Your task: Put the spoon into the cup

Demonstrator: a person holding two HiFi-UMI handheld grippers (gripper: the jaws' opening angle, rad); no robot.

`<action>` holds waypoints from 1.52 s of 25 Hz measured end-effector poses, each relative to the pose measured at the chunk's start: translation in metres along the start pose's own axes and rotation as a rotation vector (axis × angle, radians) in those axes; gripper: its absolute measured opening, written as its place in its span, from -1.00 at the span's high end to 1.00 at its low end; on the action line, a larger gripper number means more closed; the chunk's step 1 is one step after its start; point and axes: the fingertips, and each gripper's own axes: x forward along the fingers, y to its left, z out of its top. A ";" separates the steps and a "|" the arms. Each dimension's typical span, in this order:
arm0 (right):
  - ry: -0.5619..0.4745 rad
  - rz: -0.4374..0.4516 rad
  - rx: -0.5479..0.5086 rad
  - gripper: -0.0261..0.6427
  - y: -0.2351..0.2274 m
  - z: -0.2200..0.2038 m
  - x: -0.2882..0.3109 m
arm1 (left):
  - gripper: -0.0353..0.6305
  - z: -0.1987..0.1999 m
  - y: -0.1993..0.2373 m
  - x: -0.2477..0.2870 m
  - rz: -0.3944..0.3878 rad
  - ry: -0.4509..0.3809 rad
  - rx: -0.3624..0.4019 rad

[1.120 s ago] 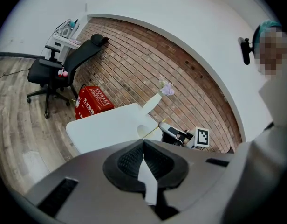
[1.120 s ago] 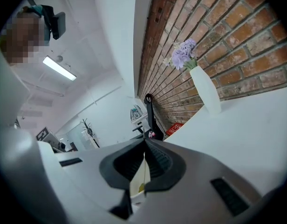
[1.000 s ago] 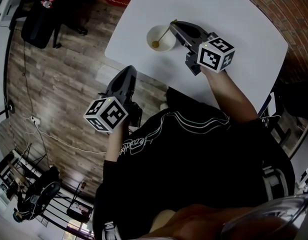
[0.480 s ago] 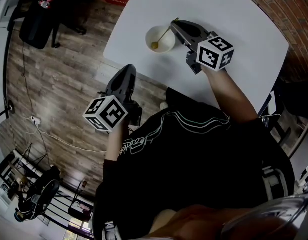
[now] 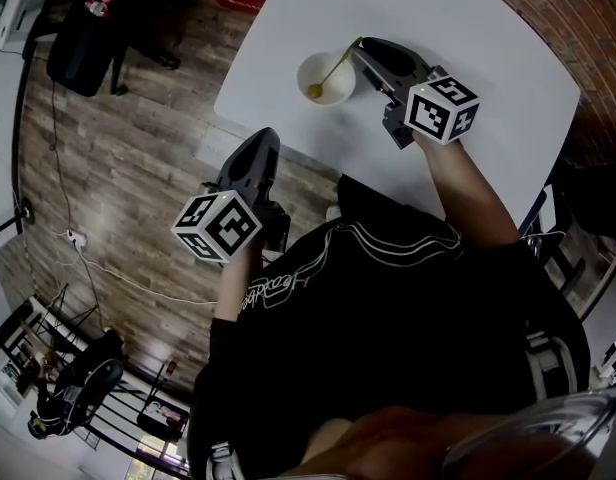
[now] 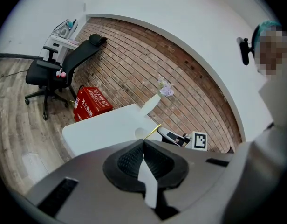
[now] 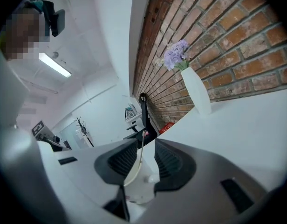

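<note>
The right gripper (image 7: 146, 146) is seen with its fingers (image 7: 169, 160) parted. A clear gap is left between the pads, and nothing is clamped. The thin handle of the spoon (image 7: 140, 153) stands in that gap, close against the one finger and apart from the other. Whether it touches that pad cannot be told. Just below and beyond the fingertips the cup (image 7: 139, 190) is seen, white and upright.

From the head view the spoon's bowl is seen resting inside the cup (image 5: 334, 90). Its long axis runs slantwise up over the rim toward the right gripper, so the handle end lies at the fingertips. The spoon is judged to be already placed. What is left is judged to be a straight withdrawal along the fingers' own line, since a sideways drift could catch the handle and tip the spoon out or nudge the cup.

The left gripper (image 6: 143, 141) is held closed, its fingers met and nothing between them. It is kept well apart from the cup, out past the near edge of the surface (image 5: 468, 28), so the right gripper is much the nearer.

Nothing but the spoon is seen in the cup.
</note>
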 end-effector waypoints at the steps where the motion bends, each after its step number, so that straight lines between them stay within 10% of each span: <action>1: -0.008 -0.011 -0.004 0.67 -0.001 0.003 -0.003 | 0.88 0.001 -0.001 -0.003 0.000 -0.005 0.002; 15: -0.167 0.088 -0.119 0.83 0.091 0.042 -0.088 | 0.88 -0.006 -0.043 -0.051 -0.071 -0.074 0.089; 38: -0.142 0.380 -0.174 0.93 0.300 -0.019 -0.216 | 0.88 -0.071 -0.151 -0.197 -0.195 -0.200 0.242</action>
